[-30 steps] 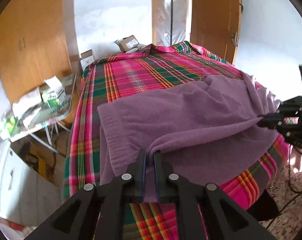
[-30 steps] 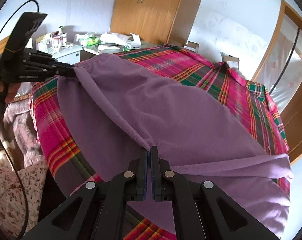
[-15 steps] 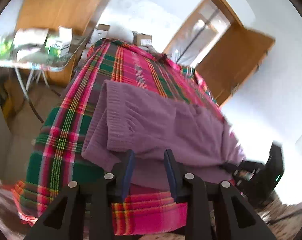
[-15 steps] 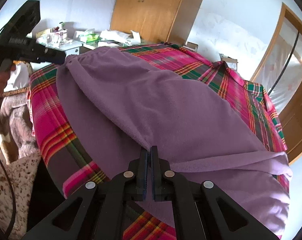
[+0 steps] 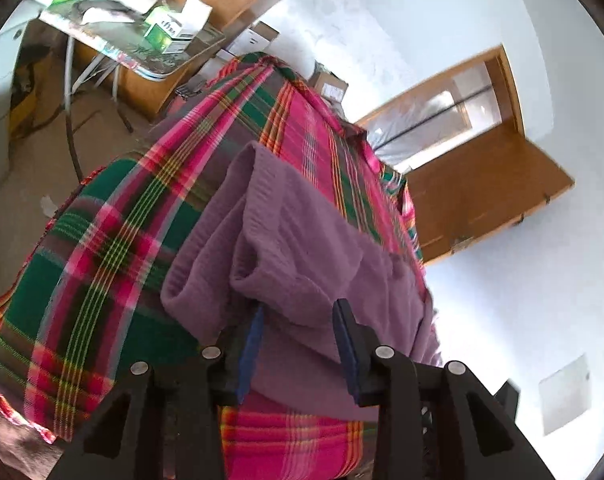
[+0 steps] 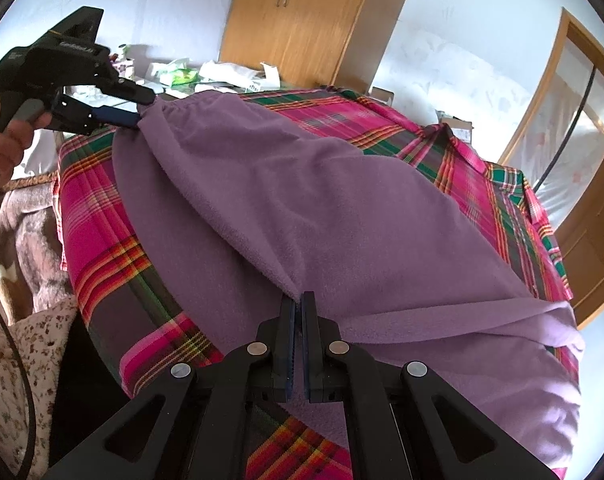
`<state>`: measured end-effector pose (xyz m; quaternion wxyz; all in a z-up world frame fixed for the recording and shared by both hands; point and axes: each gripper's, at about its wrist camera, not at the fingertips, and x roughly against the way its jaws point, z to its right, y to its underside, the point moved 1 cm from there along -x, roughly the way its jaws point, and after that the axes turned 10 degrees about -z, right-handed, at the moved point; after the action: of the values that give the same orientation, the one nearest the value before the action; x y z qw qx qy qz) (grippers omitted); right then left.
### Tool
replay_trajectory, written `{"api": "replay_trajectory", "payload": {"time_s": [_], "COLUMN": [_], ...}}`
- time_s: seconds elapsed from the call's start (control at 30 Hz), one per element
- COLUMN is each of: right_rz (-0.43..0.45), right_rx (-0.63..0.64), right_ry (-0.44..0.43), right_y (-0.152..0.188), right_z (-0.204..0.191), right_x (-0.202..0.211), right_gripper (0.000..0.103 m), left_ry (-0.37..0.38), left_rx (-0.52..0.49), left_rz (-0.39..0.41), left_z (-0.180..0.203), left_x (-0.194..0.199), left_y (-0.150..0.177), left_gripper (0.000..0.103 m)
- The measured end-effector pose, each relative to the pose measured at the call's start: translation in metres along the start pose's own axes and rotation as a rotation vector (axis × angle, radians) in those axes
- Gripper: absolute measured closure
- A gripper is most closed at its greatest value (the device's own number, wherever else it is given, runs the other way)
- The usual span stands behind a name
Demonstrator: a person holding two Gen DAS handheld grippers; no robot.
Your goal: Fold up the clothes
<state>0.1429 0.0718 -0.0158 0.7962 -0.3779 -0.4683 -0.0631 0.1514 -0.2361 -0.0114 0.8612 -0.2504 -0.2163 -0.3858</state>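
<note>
Closest thing is the bed, covered in a loud pink-and-green plaid blanket (image 6: 98, 216) that hangs over the near edge. A purple garment (image 6: 341, 208) is spread across most of it, bunched into a ridge that runs from the near edge toward the far left corner. Left of the bed there's a brownish throw and some floral fabric (image 6: 6, 364).

The right gripper (image 6: 297, 304) is pinched tight on the near end of that ridge, fingers basically together with purple cloth caught between them. The left gripper (image 5: 298, 312) has its fingers spread wide, sitting at the ribbed hem of the garment, cloth draped between and over the blue pads (image 5: 250, 336). It isn't clamping anything. From the right wrist view you can see a hand (image 6: 6, 136) holding it at the far left corner.

Further back: a cluttered table (image 5: 158, 72) with boxes and packets, a wooden wardrobe (image 6: 302, 20), cardboard boxes against the white wall, and an open wooden door (image 5: 481, 200).
</note>
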Motion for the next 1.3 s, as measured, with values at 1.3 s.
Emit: {"api": "replay_trajectory", "payload": {"time_s": [1.3], "right_rz": [-0.038], "right_rx": [0.062], "right_ry": [-0.079], "right_y": [-0.001], "right_z": [-0.006], "right_x": [0.005], "right_gripper": [0.1], "left_ry": [-0.223], "left_rx": [0.059], "left_rz": [0.029], "left_z": [-0.005], "left_x": [0.007], "left_y": [0.005], "left_gripper": [0.089]}}
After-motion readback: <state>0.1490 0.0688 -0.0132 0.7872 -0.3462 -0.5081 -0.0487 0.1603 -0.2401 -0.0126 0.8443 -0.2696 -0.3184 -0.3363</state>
